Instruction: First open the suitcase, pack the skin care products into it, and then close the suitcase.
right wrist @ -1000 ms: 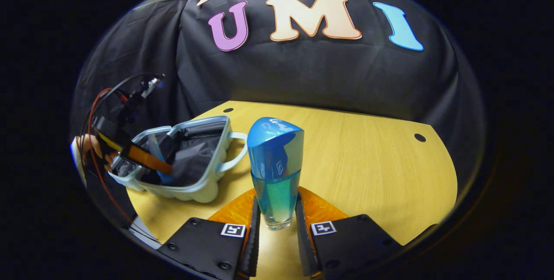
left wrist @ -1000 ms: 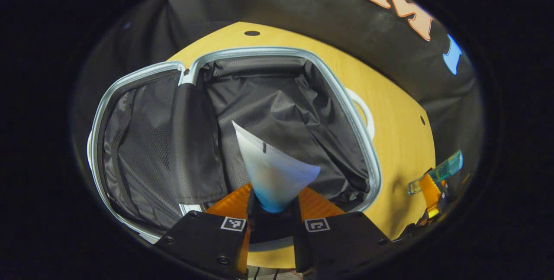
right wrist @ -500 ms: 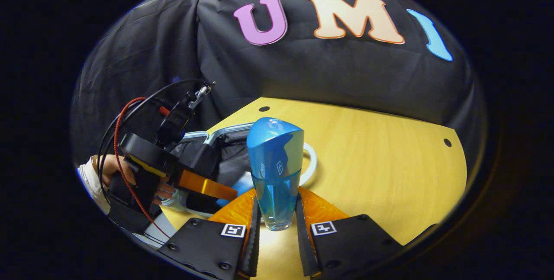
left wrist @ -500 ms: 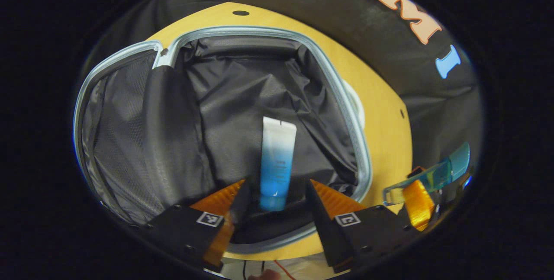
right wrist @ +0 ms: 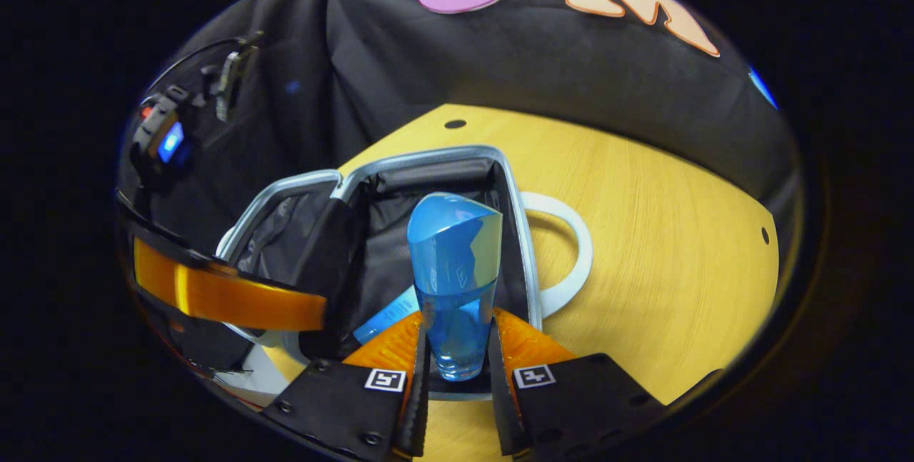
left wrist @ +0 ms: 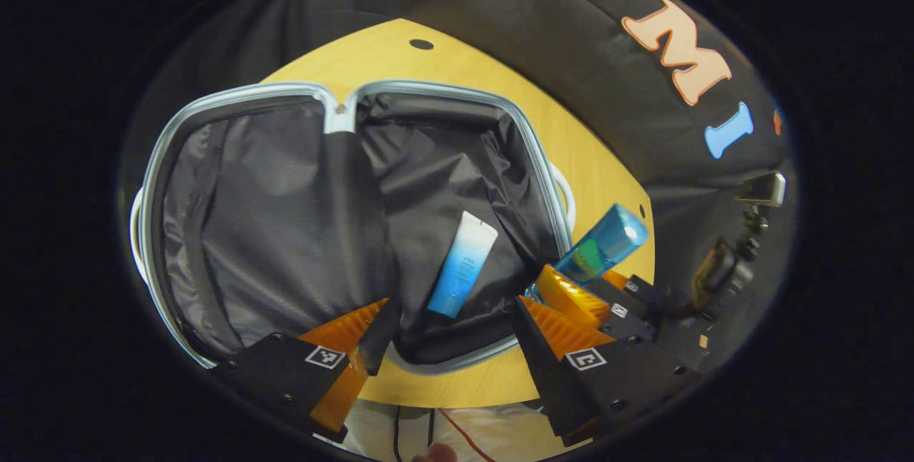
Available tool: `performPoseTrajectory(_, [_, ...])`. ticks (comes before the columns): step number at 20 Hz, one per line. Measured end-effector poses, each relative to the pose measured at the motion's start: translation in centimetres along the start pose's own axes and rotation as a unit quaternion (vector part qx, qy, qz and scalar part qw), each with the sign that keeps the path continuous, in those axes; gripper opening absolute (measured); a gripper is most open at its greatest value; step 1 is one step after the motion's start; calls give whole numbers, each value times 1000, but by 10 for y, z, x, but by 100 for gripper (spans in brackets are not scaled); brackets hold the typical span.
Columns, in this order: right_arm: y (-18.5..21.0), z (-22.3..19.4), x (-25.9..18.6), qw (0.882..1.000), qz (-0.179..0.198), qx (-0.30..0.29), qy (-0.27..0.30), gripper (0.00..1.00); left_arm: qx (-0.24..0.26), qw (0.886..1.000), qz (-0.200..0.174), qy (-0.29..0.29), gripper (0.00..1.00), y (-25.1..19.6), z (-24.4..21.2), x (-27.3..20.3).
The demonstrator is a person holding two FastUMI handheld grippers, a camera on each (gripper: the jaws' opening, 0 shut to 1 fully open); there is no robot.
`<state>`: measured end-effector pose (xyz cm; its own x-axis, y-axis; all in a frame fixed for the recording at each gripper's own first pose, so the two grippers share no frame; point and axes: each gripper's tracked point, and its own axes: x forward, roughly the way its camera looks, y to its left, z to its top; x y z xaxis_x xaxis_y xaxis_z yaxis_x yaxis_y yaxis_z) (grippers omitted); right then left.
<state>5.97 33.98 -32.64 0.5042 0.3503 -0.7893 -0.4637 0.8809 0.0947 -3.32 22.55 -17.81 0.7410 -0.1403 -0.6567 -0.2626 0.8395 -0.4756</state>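
The suitcase (left wrist: 457, 91) lies open on the table, its black lining framed by a pale blue rim. A white and blue tube (left wrist: 463, 262) rests flat in its right half. My left gripper (left wrist: 450, 330) hovers open over the near rim with nothing between its fingers. My right gripper (right wrist: 457, 362) is shut on a blue bottle (right wrist: 455, 283) with a tall blue cap, held upright above the suitcase's (right wrist: 428, 156) near edge. The left gripper view has the bottle (left wrist: 600, 248) at the suitcase's right rim. The tube (right wrist: 389, 315) peeks out left of the bottle.
The yellow wooden table (right wrist: 664, 233) stretches bare to the right of the suitcase. A white carry handle (right wrist: 571, 248) juts from the suitcase's right side. The left gripper's orange finger (right wrist: 228, 298) reaches in from the left, close to the bottle.
My left gripper opened and let the tube drop flat into the suitcase, then drew back. My right gripper carried the blue bottle leftward to the suitcase.
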Motion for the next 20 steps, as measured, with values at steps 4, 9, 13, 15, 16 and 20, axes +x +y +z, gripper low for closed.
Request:
performPoseTrajectory(4, [-2,-14,12,999,-4,7,44,37,-21,999,4,-34,97,17,13,-37])
performPoseTrajectory(9, [2,-21,17,998,-12,-24,63,37,-65,995,23,-68,96,50,15,-66])
performPoseTrajectory(13, [1,-21,18,997,-8,-7,71,38,-114,988,35,-93,96,86,16,-86])
performPoseTrajectory(15, [1,-21,19,997,-7,-3,71,40,-139,983,44,-107,96,109,17,-99])
performPoseTrajectory(16, [2,-21,19,997,-8,-5,70,40,-153,980,52,-114,97,123,19,-106])
performPoseTrajectory(20, [8,-14,13,999,0,-12,52,49,-201,965,86,-146,96,177,28,-125])
